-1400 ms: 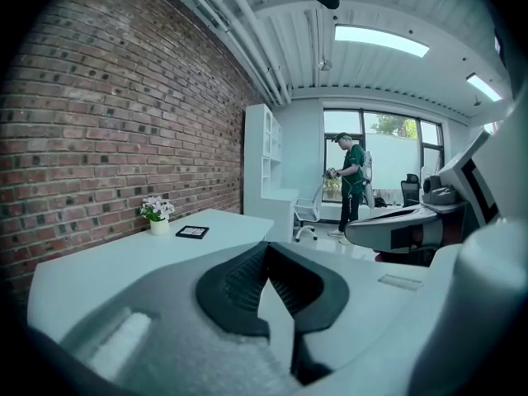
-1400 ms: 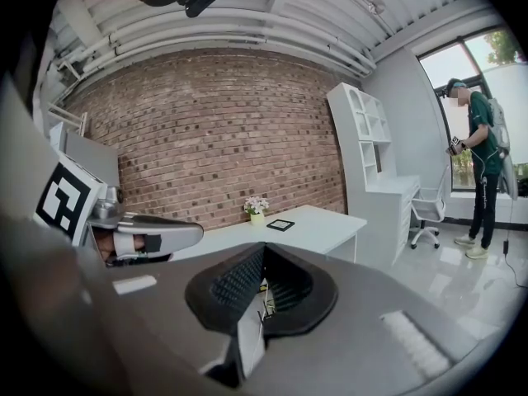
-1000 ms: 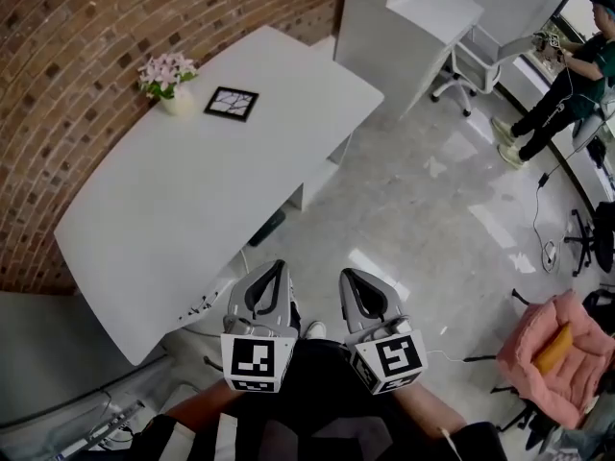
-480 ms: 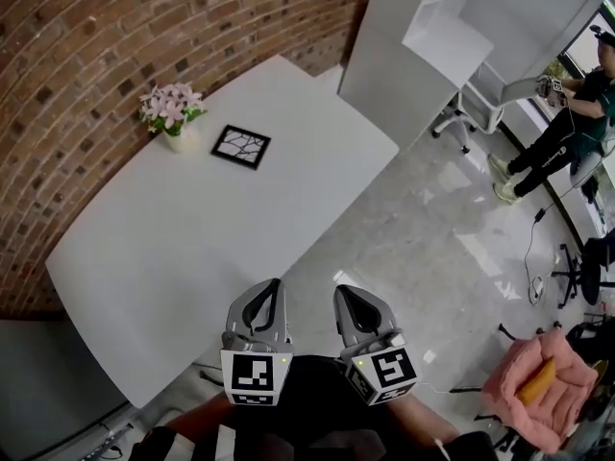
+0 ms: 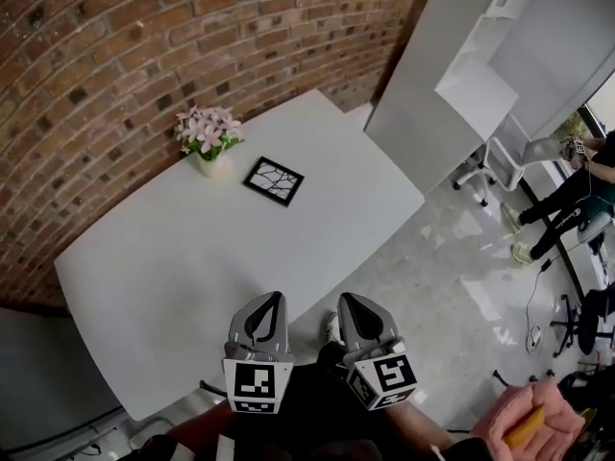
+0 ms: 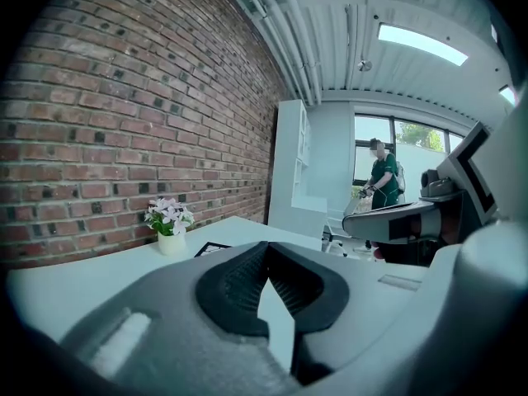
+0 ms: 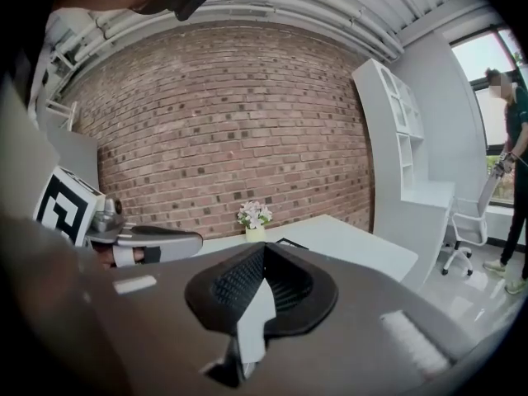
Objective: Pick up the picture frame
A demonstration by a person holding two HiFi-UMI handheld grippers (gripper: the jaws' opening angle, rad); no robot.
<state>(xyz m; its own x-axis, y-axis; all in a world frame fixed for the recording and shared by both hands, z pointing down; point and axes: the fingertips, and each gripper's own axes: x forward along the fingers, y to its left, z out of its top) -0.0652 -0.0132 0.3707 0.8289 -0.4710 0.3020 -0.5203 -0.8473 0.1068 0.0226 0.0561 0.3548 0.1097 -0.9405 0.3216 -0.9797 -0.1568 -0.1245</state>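
A small black picture frame with a white cracked pattern lies flat on the far part of the white table, near the brick wall. In the left gripper view the picture frame shows only as a dark edge past the jaws. My left gripper and right gripper hang side by side at the table's near edge, far short of the frame. Both are shut, with nothing between their jaws.
A white pot of pink flowers stands just left of the frame against the brick wall. A tall white shelf unit rises right of the table. A person stands far right beside an office chair. A pink cushion sits at the bottom right.
The view has swung toward the table: frame and flowers shifted right and down in the head view, the table now lies straight ahead, and both shut grippers moved over its near edge.
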